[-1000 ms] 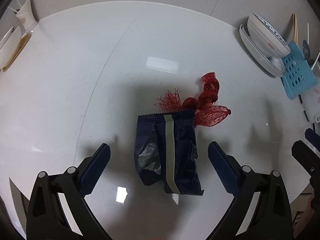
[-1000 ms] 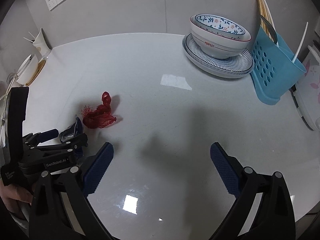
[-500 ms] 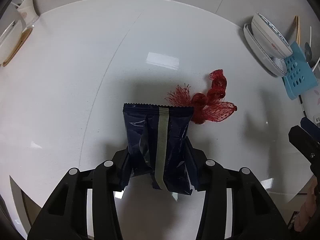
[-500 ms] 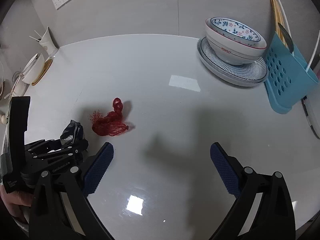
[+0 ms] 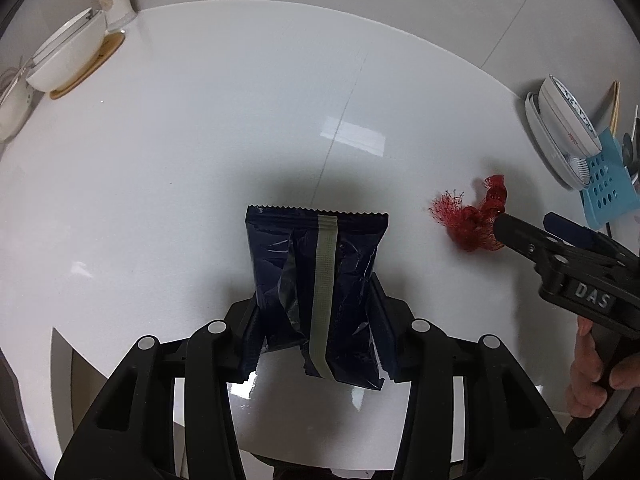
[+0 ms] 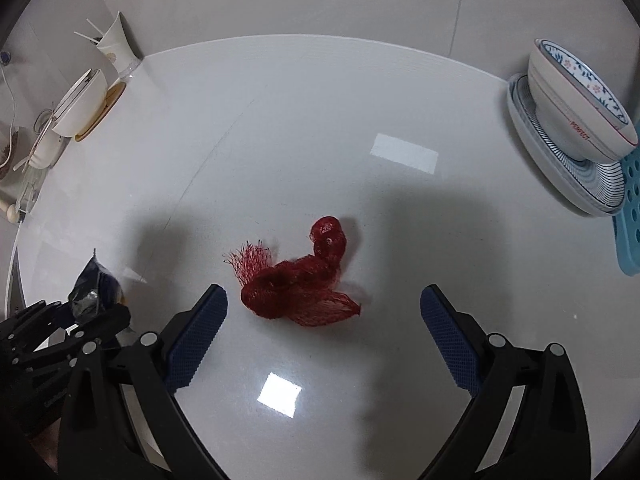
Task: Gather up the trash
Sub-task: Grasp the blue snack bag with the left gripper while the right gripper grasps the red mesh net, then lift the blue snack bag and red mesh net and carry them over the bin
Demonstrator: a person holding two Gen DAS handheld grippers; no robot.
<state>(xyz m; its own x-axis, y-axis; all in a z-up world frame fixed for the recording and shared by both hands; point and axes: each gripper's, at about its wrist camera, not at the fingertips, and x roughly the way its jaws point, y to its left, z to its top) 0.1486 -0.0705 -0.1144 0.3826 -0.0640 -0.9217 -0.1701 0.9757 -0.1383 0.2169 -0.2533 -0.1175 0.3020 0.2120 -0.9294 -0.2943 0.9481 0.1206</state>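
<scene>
In the left wrist view we see our left gripper (image 5: 316, 332) at bottom centre clamped on a dark navy snack wrapper (image 5: 316, 280): its jaws have just been closing and now both pads press the wrapper's crumpled sides, w/ the serrated top edge and pale seam strip standing up toward mid-frame over the white table (image 5: 200, 140). To the right in that view lies a wad of red mesh netting (image 5: 472, 220) on the table, and the right gripper (image 5: 520, 232) comes in from the right edge, its dark tip just at the netting; whether it touches, we can't tell there. A hand (image 5: 596, 372) holds that tool at lower right. In the right wrist view our right gripper (image 6: 324, 324) stands wide open, blue-padded fingers (image 6: 196, 336) either side of the red mesh netting (image 6: 296, 284), which sits centre frame on the table (image 6: 320, 120), nearer the left pad but apart from both. The wrapper (image 6: 92, 288) shows at the lower left edge, pinched in the left gripper (image 6: 72, 332). Upper right of that frame: a patterned bowl (image 6: 576, 108) stacked on a striped plate (image 6: 560, 168), beside a blue perforated utensil holder (image 6: 630, 216). Upper left: a white cup w/ sticks (image 6: 114, 44) and a white bowl (image 6: 82, 108) on a wooden coaster.
</scene>
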